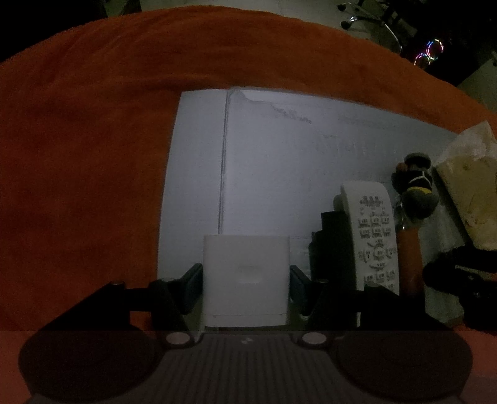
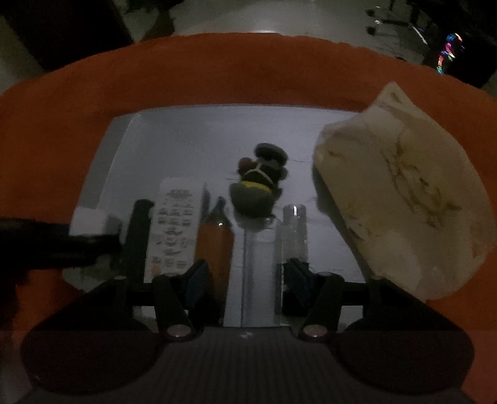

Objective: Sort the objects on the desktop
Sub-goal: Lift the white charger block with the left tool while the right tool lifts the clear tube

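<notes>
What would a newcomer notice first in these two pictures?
First comes the orange cloth under a pale board. In the left wrist view a white box sits between the left gripper's fingers, which press its sides. In the right wrist view a row lies on the board: a remote, an orange pen, a clear tube, a small figure behind, and a big crumpled bag at right.

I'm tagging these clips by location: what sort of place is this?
Probably a dim office or home workroom. An orange cloth covers a table holding a white board with a remote control and small figurine; wheeled chair bases and rainbow computer lights show behind.
</notes>
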`<state>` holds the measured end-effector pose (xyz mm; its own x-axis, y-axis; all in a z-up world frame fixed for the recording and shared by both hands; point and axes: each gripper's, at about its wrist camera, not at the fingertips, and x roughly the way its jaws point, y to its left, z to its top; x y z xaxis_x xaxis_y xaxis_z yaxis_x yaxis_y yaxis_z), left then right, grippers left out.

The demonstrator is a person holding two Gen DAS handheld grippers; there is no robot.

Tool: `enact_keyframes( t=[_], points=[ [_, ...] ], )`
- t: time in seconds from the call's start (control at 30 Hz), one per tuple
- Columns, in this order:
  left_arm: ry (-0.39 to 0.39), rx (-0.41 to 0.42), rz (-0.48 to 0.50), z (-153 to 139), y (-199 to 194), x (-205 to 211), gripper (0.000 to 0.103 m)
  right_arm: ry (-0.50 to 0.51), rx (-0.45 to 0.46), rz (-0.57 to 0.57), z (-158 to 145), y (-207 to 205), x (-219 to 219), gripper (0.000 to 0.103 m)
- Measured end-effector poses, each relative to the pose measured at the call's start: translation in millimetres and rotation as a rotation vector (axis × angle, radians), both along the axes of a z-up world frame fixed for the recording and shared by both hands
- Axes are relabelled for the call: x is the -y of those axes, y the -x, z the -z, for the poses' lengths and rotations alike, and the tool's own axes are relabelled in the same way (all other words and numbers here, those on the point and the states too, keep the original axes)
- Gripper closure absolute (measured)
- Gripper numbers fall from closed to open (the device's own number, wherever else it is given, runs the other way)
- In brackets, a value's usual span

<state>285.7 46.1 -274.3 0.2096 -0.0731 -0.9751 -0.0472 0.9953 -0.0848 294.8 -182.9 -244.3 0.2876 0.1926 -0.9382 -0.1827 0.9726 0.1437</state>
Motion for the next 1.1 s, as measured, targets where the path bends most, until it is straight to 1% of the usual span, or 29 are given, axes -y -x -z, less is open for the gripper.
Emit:
enact_keyframes(
  t=[0.03,0.1,0.13,0.17,0.23,0.37,0.5,0.7,0.93,1.1],
  points=[
    [0.001,0.0,-0.001,-0.5,0.4,0.1,0.05,-0.003,0.002,0.003,0.1,-0.6,0.8,0.043],
    [0.003,0.001,-0.003,-2.1,1.1,0.3,0.05,-0.012,-0.007,0.009,0.2,-2.2,1.2,0.047],
    [0.004,0.001,-0.004,-2.6,1.6,0.3,0.05,-0.017,-0.015,0.01,0.4,-2.7,1.6,0.056],
    [0.005,0.001,-0.004,-3.0,1.8,0.2,0.05,-0.022,-0.023,0.012,0.5,-3.1,2.0,0.068],
    [0.006,0.003,-0.005,-3.7,2.0,0.2,0.05,-0.028,-0.048,0.007,2.9,-3.5,2.0,0.073],
    [0.006,0.004,-0.005,-3.7,1.9,-0.1,0.05,-0.014,-0.048,0.007,7.3,-1.9,-1.1,0.07],
    [-0.003,0.004,0.012,-4.0,2.1,2.1,0.05,0.025,-0.052,0.001,14.5,-3.0,-8.9,0.069],
    [0.001,0.004,0.008,-3.8,1.6,0.2,0.05,0.084,-0.033,-0.016,24.3,-3.8,-19.2,0.071],
    [0.019,0.015,-0.01,-5.2,3.3,-2.5,0.051,0.09,-0.006,-0.006,21.1,0.9,-16.3,0.071],
    [0.045,0.021,-0.027,-7.3,5.5,-4.6,0.051,0.06,0.011,0.002,7.4,5.2,-8.6,0.071]
  ],
)
